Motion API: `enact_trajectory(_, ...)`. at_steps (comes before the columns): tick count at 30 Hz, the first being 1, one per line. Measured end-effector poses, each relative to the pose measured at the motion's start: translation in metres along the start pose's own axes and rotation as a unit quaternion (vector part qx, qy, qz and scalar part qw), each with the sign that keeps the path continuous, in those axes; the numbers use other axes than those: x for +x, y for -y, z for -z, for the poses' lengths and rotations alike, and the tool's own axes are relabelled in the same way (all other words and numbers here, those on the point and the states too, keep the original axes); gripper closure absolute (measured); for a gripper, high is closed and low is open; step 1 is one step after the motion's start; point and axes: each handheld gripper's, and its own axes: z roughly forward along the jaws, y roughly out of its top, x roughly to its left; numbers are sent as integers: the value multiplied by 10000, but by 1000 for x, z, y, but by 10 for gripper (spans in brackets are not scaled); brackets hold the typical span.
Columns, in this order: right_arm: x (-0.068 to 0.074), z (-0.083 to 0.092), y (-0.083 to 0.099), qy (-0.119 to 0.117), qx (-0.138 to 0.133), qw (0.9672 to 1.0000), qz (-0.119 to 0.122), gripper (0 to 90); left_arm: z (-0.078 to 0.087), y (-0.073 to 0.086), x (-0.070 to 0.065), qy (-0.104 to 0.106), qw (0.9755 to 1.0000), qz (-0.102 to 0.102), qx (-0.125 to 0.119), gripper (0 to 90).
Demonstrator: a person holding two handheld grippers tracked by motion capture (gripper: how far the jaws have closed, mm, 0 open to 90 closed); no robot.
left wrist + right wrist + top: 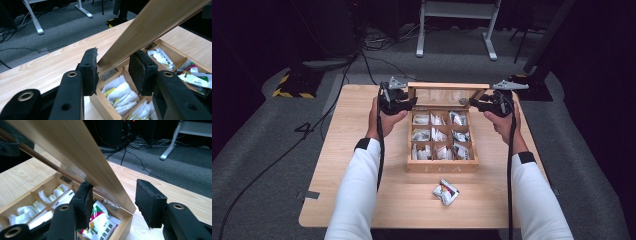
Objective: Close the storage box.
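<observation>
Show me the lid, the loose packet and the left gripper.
lid point(448, 86), high view, its top wooden edge.
loose packet point(445, 191), high view, its middle, on the table before the box.
left gripper point(112, 71), left gripper view, midway between its fingertips.

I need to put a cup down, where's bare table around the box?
Left of the box, a wide bare strip of table. The right strip is narrower. In front, room either side of the loose packet. Crowded at the raised lid, where both grippers sit.
</observation>
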Motion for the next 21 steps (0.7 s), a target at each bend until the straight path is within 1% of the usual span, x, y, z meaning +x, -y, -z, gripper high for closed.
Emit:
enact_trajectory(1,1,2,0,-39,-15,10000,19,491,1,1,-2,-28,10000,-61,23,588)
enact_trajectory(2,2,4,1,-66,-25,10000,50,490,2,2,-3,-12,10000,-75,23,588)
enact_trajectory(4,5,7,2,-59,-6,9998,163,490,5,3,-4,32,9999,-112,38,585)
enact_trajectory(5,6,8,3,-63,4,9998,181,490,6,4,-5,28,9999,-147,69,583)
enact_trajectory(10,11,13,6,-64,28,9997,247,491,13,6,-9,80,9996,-252,57,579)
enact_trajectory(11,12,14,7,-60,7,9995,300,487,15,6,-10,91,9995,-283,62,580)
enact_trajectory(14,14,18,7,-60,-83,9996,271,481,20,5,-11,116,9995,-304,31,577)
enact_trajectory(15,15,20,7,-92,-110,9996,260,479,22,5,-11,113,9994,-322,23,576)
enact_trajectory(16,15,22,7,-99,-135,9995,272,473,23,6,-12,95,9994,-345,22,574)
enact_trajectory(18,17,25,6,-97,-139,9994,292,453,25,5,-13,124,9992,-384,28,568)
enact_trajectory(19,18,26,6,-94,-126,9994,312,446,26,6,-15,73,9991,-415,19,564)
enact_trajectory(21,19,28,6,-106,-133,9993,328,445,28,6,-17,41,9987,-499,52,564)
